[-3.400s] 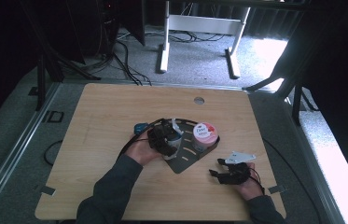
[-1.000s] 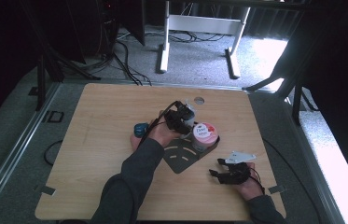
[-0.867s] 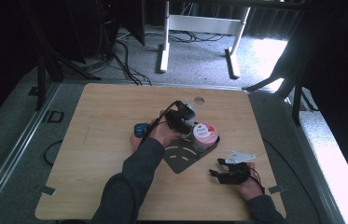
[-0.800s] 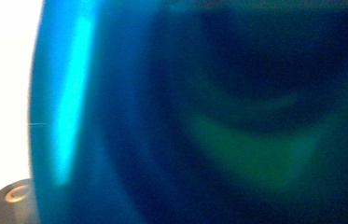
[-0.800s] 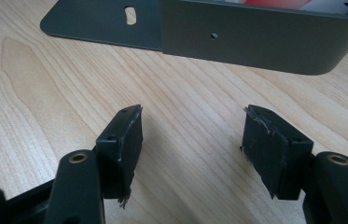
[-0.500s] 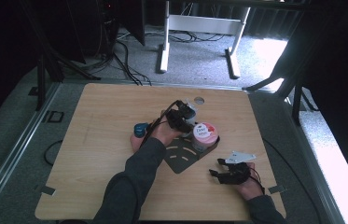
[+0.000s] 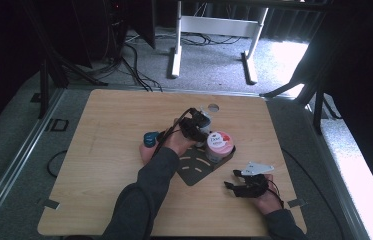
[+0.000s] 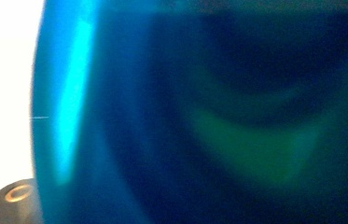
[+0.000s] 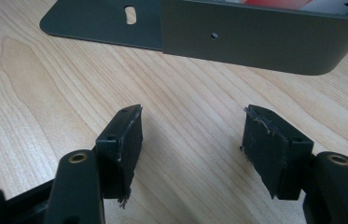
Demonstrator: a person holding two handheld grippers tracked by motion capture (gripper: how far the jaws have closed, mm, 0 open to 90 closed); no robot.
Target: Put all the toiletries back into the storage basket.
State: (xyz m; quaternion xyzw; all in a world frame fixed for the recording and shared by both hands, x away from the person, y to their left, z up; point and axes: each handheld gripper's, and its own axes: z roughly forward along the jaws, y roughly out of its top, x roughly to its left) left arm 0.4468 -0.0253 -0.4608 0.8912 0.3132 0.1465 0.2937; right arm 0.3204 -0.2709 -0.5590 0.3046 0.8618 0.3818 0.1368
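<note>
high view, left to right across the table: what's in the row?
Blue object → left gripper → pink-lidded jar standing on the dark metal bracket → right gripper, jaws open over bare wood.

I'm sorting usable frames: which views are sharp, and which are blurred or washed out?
Left gripper view: a blue object sits too close, fully out of focus, with blown-out white at the left edge. Right gripper view: jaws and wood grain sharp. High view: table evenly lit, surroundings dark, bright floor patch upper right.
</note>
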